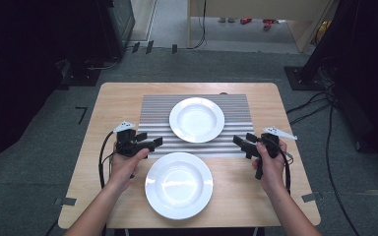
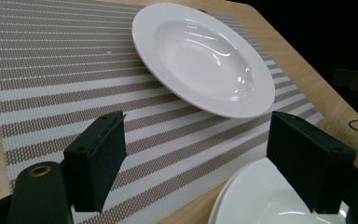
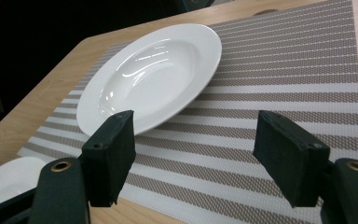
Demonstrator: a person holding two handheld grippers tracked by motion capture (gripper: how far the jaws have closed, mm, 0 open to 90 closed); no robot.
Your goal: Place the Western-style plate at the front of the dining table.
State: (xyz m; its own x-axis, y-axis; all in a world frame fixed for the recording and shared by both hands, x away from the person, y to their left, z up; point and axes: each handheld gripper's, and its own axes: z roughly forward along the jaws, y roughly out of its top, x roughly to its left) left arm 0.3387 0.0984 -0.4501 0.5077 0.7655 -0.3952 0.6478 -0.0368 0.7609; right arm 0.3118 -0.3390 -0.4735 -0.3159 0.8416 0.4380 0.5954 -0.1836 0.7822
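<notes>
- The near plate (image 1: 178, 185) lies on the bare wood of the counter (image 1: 270, 98), between the two tools and a little behind their tips, touched by neither. Seen from the left tool's own camera, its rim (image 2: 256, 196) sits just under the right-hand jaw.
- The far plate (image 1: 197, 119) rests on the striped mat (image 1: 150, 108), ahead of both tools and between them; both tool cameras look straight at it (image 2: 205, 58) (image 3: 151, 77).
- The left tool (image 1: 158, 141) hovers above the mat's near left part, jaws pointing inward toward the plates, spread wide with nothing between them: released.
- The right tool (image 1: 237, 141) mirrors it over the mat's near right corner, jaws also apart and empty, aimed inward.
- Step in hand, as I judge it: an approach from both sides, with no plate gripped yet. The tools flank the gap between the two plates, so which plate is meant I cannot tell for sure; the cameras favour the far one.
- The next move calls for bringing each tool down to rim height, sliding one jaw under the lip and one over it on opposite sides, then clenching evenly so the plate lifts level.
- A glazed rim is slick, so a shallow bite could slip.
</notes>
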